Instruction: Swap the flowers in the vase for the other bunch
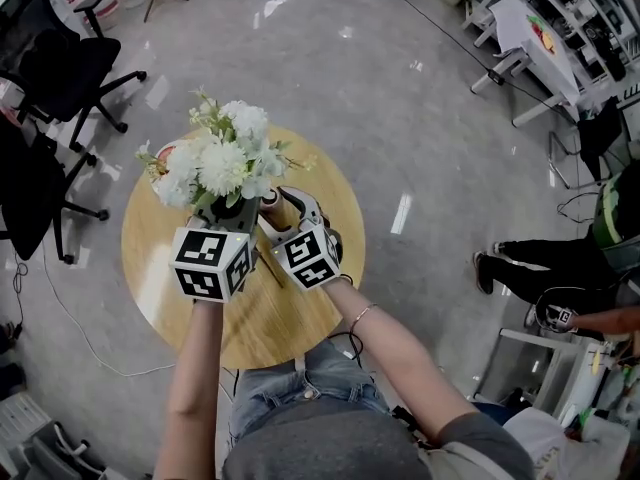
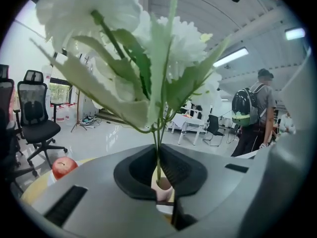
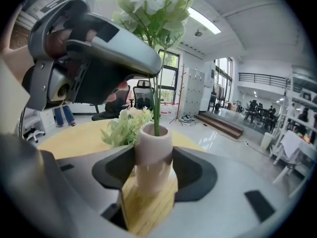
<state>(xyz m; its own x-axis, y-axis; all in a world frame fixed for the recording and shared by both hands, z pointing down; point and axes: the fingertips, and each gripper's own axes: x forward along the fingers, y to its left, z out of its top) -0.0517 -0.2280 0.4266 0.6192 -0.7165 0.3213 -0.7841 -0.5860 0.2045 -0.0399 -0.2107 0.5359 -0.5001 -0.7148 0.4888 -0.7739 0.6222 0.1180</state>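
The round wooden table in front of you is the biggest thing here, standing on a glossy grey floor with two black office chairs off to your left, well apart from it. Over the far half of the table rises the bunch of white flowers, its heads and pale green leaves spreading wide above both of your tools and covering their tips in the head view. Your left gripper comes in almost level, and its claw is drawn narrow, the dark pads pinched on the thin green stems of the white flowers just above the mouth of the vase. The stems run down from that pinch into the vase's opening, so the white flowers are in the vase. Your right gripper sits just beside the left one, tilted downward, and its claw stands wide but full: the pads press on either side of the vase's pale, pinkish body, below the rim. The vase is upright, and you can see the table's wood grain under it between the jaws. Behind the vase, to its left in the right gripper view, the other bunch of small cream and green blooms lies on the tabletop, apart from both claws. Smallest of all, a red apple rests near the table's far left edge.
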